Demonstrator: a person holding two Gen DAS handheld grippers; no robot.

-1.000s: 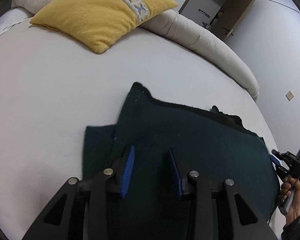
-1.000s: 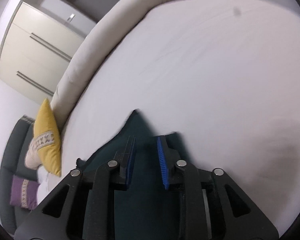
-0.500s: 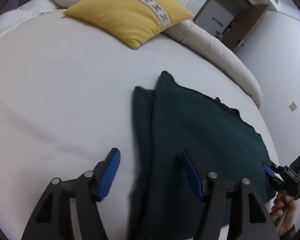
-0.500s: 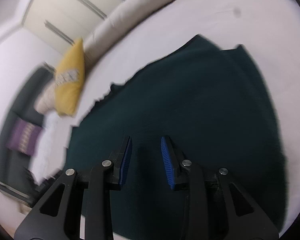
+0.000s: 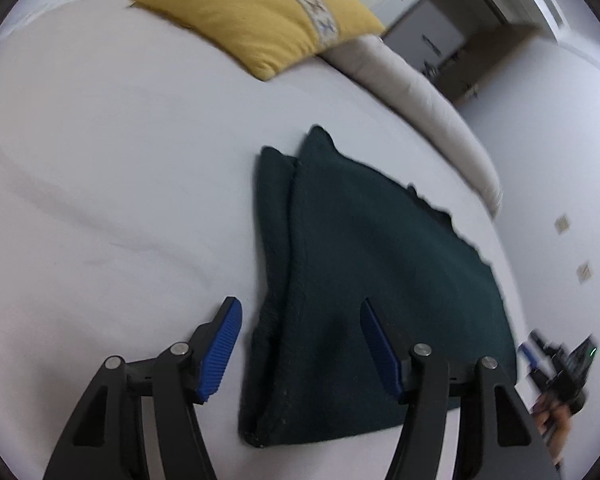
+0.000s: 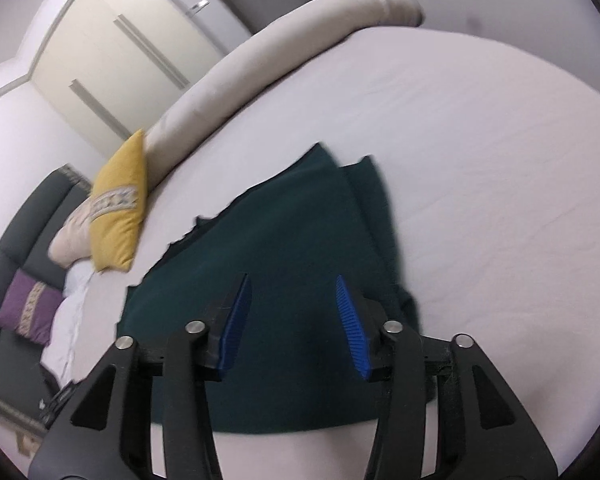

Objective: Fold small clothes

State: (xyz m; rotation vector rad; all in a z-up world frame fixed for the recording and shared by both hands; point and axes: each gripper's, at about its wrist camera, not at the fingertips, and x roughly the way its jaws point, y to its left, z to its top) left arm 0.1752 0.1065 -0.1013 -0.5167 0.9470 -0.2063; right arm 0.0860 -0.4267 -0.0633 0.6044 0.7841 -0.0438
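L gripper (image 5: 300, 344) first: jaws apart and closing a touch, blue pads clear of the fabric, nothing pinched. They straddle the near left edge of the dark green garment (image 5: 372, 280), one pad over bare sheet, the other over the cloth. Looks like a hand parked above the fold line, not gripping it.

R gripper (image 6: 292, 320): jaws spreading right now, pads apart, garment below them but not clamped. It hovers over the near-right part of the cloth, w/ the pads well off the surface as far as I can tell. In the L wrist view it shows up small at the garment's near right corner, blurred, w/ a person's hand (image 5: 556, 420) wrapped round its grip.

Now the garment itself: lies flat on the white bed sheet (image 5: 100, 160), doubled over. A narrower under-layer peeks out along its left edge, two points showing at the far end, so I'd judge one fold is in. The far right edge looks ragged; can't tell what part of the garment that is. Flat and doubled like this, it's set up for another fold or a smoothing pass.

Further out from the garment: yellow cushion (image 5: 260, 20) beyond its far end, resting against a long beige bolster (image 5: 420, 100) that runs along the bed's far rim. R wrist view adds a purple cushion (image 6: 28, 312) past the yellow one, by a dark headboard. Cupboard doors behind all that.
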